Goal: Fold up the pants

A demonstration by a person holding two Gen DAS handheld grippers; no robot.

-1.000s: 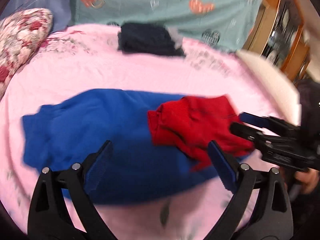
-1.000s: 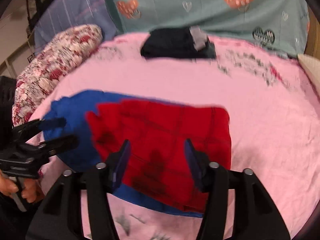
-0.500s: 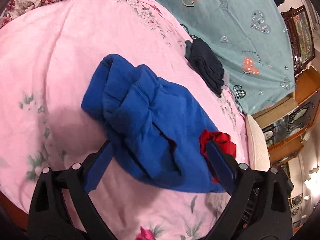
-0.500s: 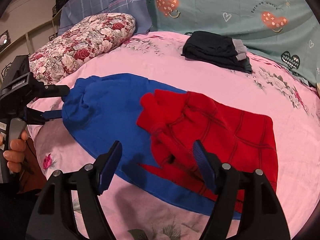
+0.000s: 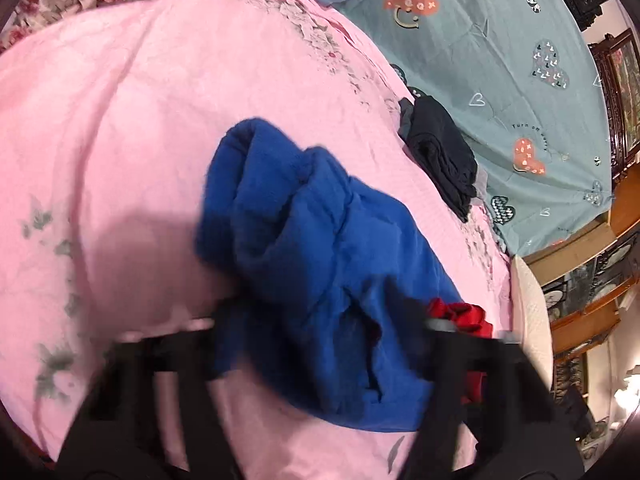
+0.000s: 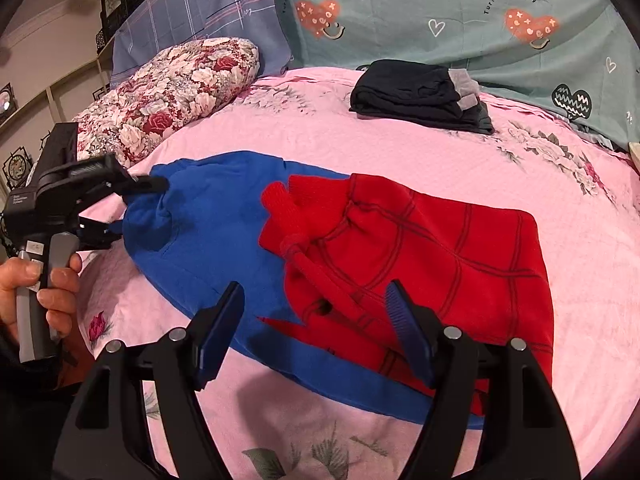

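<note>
Bed: pink floral sheet [image 6: 400, 152]
Head end: floral pillow [image 6: 172, 88], teal heart bedding [image 6: 460, 12]
Left gripper [image 6: 132, 204]: closing on blue pants [image 6: 216, 220]
Right gripper [image 6: 316, 336]: wide apart, empty

blue-and-red pants [image 6: 360, 248] flat across the pink bedspread [image 6: 320, 136], blue end bunched

Lighting: warm, bright indoor light | Shadows: soft grey under the right gripper [image 6: 316, 332] | Blur: left gripper [image 5: 320, 344] smeared in motion | Edges: fisheye bending, dark corners
</note>
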